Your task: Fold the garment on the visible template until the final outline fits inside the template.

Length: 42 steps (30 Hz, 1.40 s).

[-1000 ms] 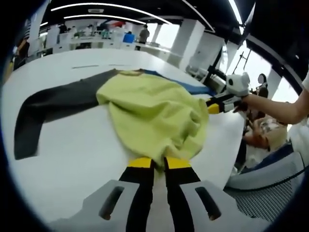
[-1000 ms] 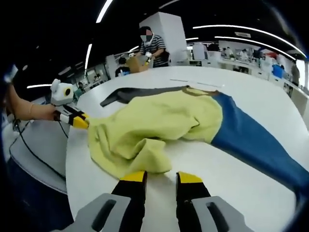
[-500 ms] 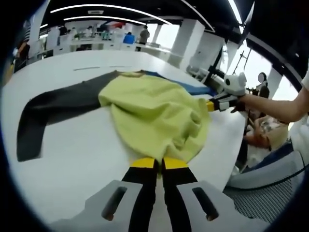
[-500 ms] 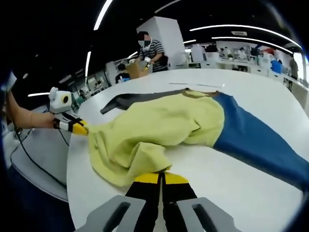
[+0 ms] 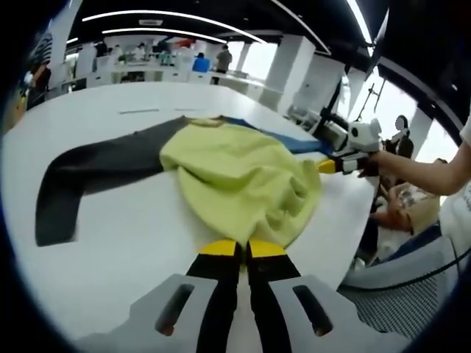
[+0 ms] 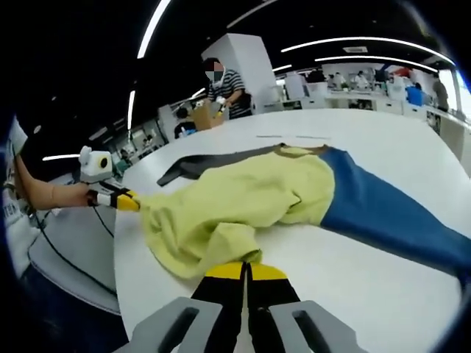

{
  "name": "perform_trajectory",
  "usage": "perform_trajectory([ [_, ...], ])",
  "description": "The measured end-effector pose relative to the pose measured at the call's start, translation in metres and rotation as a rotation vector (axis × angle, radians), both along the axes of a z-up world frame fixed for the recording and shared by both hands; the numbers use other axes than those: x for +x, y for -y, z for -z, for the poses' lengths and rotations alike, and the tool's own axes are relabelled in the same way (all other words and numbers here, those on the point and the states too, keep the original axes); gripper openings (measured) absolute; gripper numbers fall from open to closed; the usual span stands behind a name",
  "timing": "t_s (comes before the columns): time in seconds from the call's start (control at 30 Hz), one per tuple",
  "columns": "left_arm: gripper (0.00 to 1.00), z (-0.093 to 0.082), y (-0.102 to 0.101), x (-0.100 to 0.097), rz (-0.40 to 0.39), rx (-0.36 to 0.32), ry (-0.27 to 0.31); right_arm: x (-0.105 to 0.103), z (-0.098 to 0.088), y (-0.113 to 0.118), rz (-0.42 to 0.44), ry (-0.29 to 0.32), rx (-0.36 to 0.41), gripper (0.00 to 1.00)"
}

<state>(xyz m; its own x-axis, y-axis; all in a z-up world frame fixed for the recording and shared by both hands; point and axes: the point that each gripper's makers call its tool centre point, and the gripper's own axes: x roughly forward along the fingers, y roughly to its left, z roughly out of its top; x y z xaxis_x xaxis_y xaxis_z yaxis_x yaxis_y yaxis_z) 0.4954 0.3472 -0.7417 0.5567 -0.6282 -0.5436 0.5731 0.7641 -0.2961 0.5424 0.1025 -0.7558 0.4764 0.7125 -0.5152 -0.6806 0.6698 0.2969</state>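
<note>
We see a white table [image 5: 110, 250] that carries the garment [image 5: 243, 176], a top with a yellow-green body bunched in loose folds near the table's near edge. Its dark grey sleeve [image 5: 81, 165] stretches away to the left in the left gripper view, and its blue sleeve [image 6: 383, 213] runs off to the right in the right gripper view. Two thin tape marks [image 5: 140, 111] lie on the table beyond the garment.

Our left gripper [image 5: 234, 248] has its yellow-tipped jaws pressed together on the near hem of the yellow body. Our right gripper [image 6: 246, 271] is likewise pinched closed on the cloth's near edge, with a fold of yellow fabric over the jaw tips. In each view the other gripper reaches in from the side and meets the cloth at a corner of the bunched hem.

A person in a striped shirt [image 6: 224, 81] stands at the far side of the table.
</note>
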Motion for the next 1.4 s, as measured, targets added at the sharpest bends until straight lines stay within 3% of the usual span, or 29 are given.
perform_trajectory([
  [0.37,0.01,-0.008,-0.017,0.000,-0.055,-0.009,-0.009,-0.011,-0.012,0.019,0.013,0.012,-0.042,0.00],
  [0.87,0.01,-0.006,-0.030,-0.017,-0.090,-0.019,-0.086,-0.052,-0.022,0.031,-0.042,0.029,-0.139,0.00],
  [1.13,0.01,0.005,-0.031,-0.034,-0.081,0.002,-0.145,-0.078,-0.017,0.032,-0.070,0.012,-0.169,0.00],
  [1.4,0.01,0.020,-0.034,-0.044,-0.077,0.032,-0.190,-0.097,0.002,0.029,-0.096,-0.016,-0.213,0.00],
])
